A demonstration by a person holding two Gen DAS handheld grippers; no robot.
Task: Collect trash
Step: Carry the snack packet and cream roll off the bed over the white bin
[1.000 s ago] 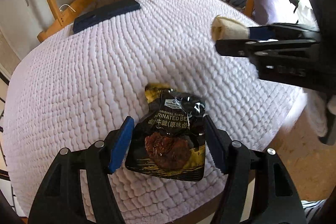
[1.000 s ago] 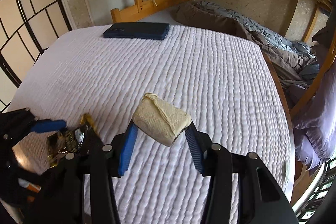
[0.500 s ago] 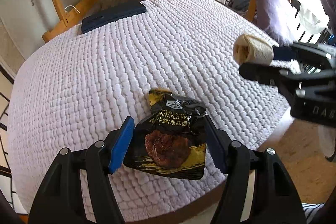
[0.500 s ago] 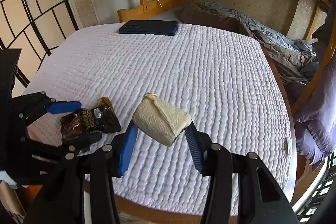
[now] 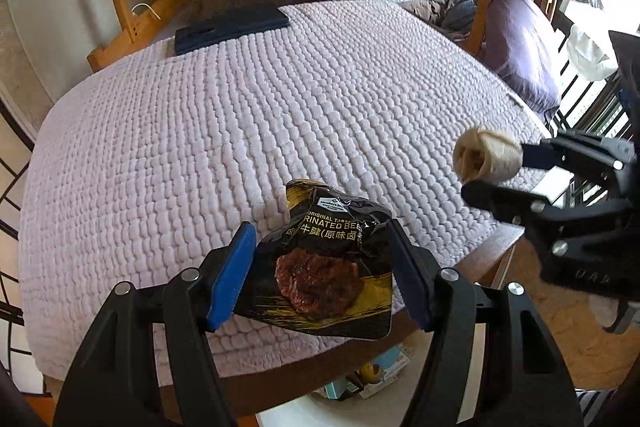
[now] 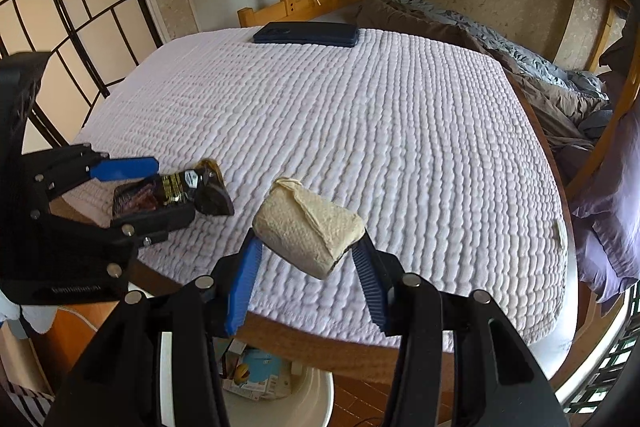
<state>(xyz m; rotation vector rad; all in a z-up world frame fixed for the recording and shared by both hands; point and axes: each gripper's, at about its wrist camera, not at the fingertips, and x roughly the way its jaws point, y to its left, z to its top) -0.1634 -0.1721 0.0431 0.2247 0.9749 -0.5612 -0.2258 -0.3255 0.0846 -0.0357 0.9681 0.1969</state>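
My left gripper point(image 5: 320, 267) is shut on a black and gold beef snack wrapper point(image 5: 324, 267) and holds it over the front edge of the white quilted table cover point(image 5: 240, 127). The wrapper also shows in the right wrist view point(image 6: 168, 193), held by the left gripper point(image 6: 132, 187). My right gripper point(image 6: 308, 251) is shut on a rolled beige paper towel wad point(image 6: 308, 231), held above the table's front edge. In the left wrist view the wad point(image 5: 486, 157) hangs at the right in the right gripper point(image 5: 492, 179).
A dark blue phone point(image 6: 306, 34) lies at the far side of the table. A white bin point(image 6: 280, 395) with trash inside stands on the floor below the front edge; it also shows in the left wrist view point(image 5: 360, 387). A bed with rumpled bedding point(image 6: 540, 67) is behind.
Both grippers have pulled back toward the table's front edge with their loads still held. The bin under the edge has come into view.
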